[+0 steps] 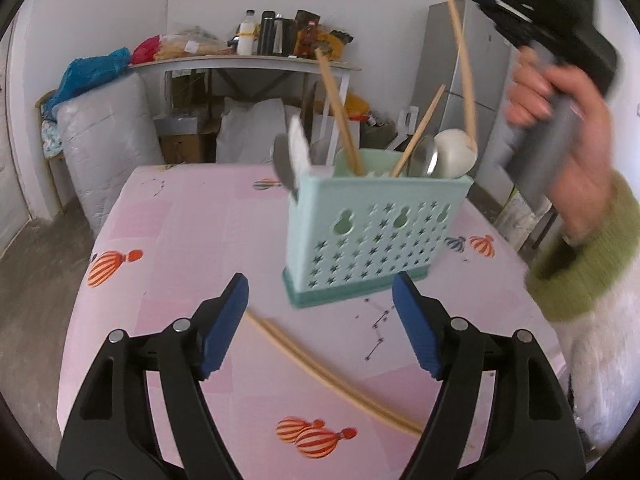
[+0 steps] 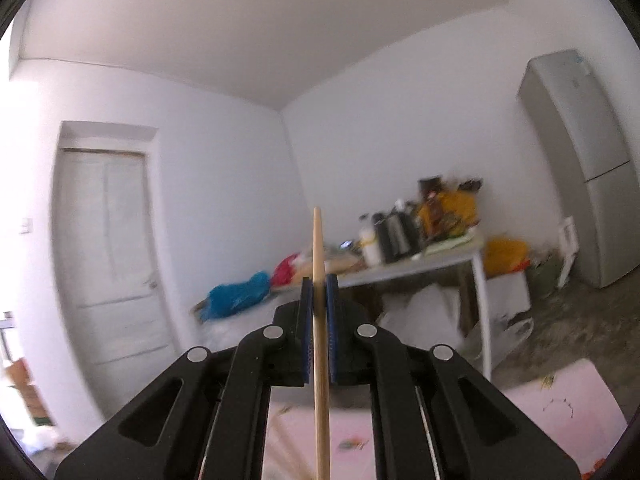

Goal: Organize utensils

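Right gripper (image 2: 319, 300) clamping one chopstick (image 2: 319, 320) between its blue pads, stick running upright through the jaws, tip poking past them; in the left wrist view, same stick hanging over the right end of the mint utensil holder (image 1: 376, 232), lower end near the white spoon (image 1: 454, 154). Left gripper (image 1: 320, 308) hovering wide open and empty above the pink tablecloth (image 1: 160, 240), bracketing the holder's base from the near side. Loose chopsticks (image 1: 332, 376) lying on the cloth between the open jaws, still waiting. Holder already carrying other chopsticks, metal spoons, a white scoop. Risking, by judgement: tip catching the spoon bowl or the rim rather than dropping in; thin round stick pivoting in the pads; light holder tipping if nudged sideways, nothing bracing it
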Demonstrator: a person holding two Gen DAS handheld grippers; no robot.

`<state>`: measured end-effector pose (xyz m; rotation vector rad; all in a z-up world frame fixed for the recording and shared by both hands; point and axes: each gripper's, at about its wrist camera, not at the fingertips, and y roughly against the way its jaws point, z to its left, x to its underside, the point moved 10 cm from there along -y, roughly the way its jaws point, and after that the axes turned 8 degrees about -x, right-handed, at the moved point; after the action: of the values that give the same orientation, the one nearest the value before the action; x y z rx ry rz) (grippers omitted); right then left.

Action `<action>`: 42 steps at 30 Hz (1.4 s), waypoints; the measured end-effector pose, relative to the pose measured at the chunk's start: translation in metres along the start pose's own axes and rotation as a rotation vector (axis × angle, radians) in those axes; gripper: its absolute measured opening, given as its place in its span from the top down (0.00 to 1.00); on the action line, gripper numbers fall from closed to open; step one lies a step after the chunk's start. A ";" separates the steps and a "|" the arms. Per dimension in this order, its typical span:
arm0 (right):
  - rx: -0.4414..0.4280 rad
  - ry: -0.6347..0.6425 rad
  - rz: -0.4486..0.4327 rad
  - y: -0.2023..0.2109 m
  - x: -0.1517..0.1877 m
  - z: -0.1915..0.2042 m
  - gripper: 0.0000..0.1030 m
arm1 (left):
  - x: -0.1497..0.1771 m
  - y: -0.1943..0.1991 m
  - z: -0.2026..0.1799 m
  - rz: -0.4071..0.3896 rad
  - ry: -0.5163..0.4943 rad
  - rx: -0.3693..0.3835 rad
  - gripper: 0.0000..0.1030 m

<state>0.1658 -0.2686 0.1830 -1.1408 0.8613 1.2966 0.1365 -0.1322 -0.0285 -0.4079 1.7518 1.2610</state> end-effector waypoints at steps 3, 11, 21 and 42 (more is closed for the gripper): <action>0.058 0.004 -0.026 -0.015 0.014 -0.010 0.93 | 0.005 -0.001 0.008 0.006 0.001 -0.022 0.32; 0.172 0.053 0.044 -0.025 0.077 -0.026 0.93 | 0.005 -0.010 0.016 0.019 0.013 -0.038 0.32; 0.185 0.089 0.109 0.002 0.098 -0.023 0.92 | 0.009 -0.018 0.023 0.048 0.038 -0.052 0.32; 0.188 -0.175 0.826 0.171 0.267 -0.012 0.26 | 0.078 -0.046 0.007 0.303 0.034 -0.003 0.42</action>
<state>0.0312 -0.2210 -0.1006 -0.5015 1.3582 1.8899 0.1305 -0.1277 -0.1192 -0.1692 1.8907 1.4747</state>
